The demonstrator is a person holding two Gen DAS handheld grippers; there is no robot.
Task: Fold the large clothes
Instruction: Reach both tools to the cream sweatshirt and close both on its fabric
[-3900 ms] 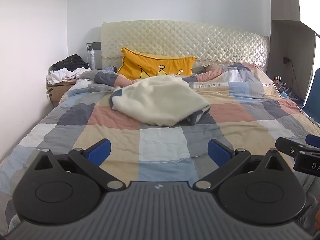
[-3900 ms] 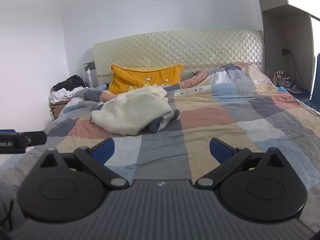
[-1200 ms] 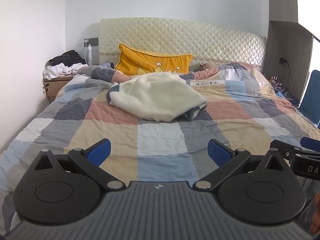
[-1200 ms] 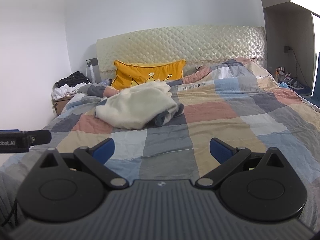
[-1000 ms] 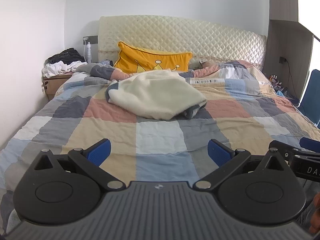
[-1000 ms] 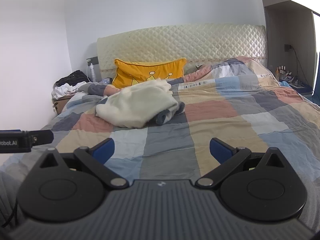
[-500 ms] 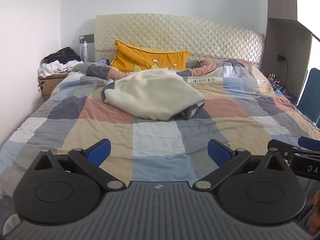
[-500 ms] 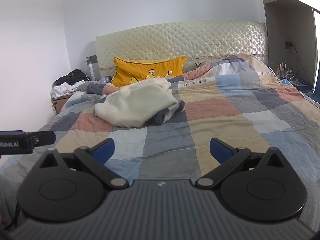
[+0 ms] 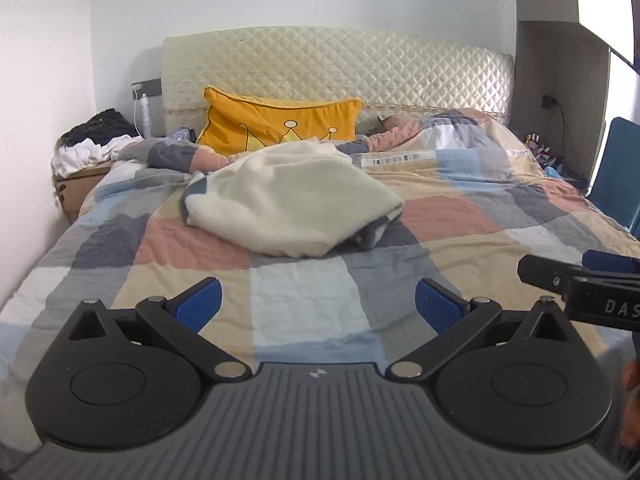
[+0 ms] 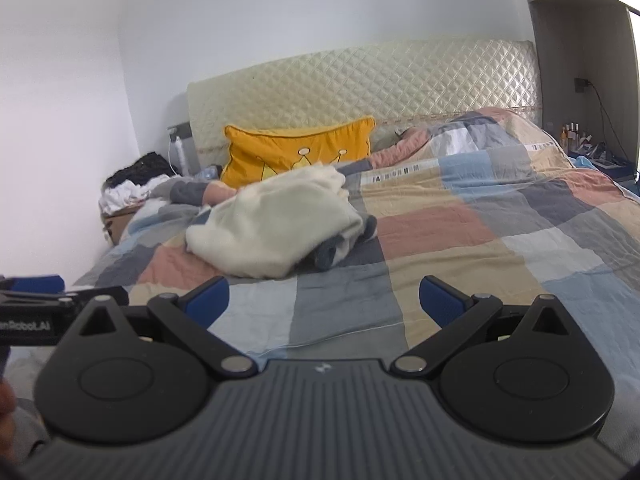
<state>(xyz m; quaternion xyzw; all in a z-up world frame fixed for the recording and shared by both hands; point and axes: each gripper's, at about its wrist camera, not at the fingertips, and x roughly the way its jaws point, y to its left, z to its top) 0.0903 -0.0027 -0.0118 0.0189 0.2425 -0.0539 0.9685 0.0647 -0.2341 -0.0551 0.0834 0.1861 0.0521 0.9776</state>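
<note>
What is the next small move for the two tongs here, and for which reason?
Probably carry both forward toward the cream garment. It lies crumpled in a heap on the checked quilt, ahead of the open, empty left tongs and right tongs; neither touches it, so no folding can start.

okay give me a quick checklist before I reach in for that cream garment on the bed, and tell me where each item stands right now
1. Left gripper jaws open and holding nothing: ok.
2. Right gripper jaws open and holding nothing: ok.
3. Cream garment in view of both cameras: ok.
4. Garment spread flat for folding: not ok, it lies bunched in a heap.
5. Patchwork quilt between grippers and garment free of other items: ok.
6. Collar or hem located for a first grasp: cannot tell.
</note>
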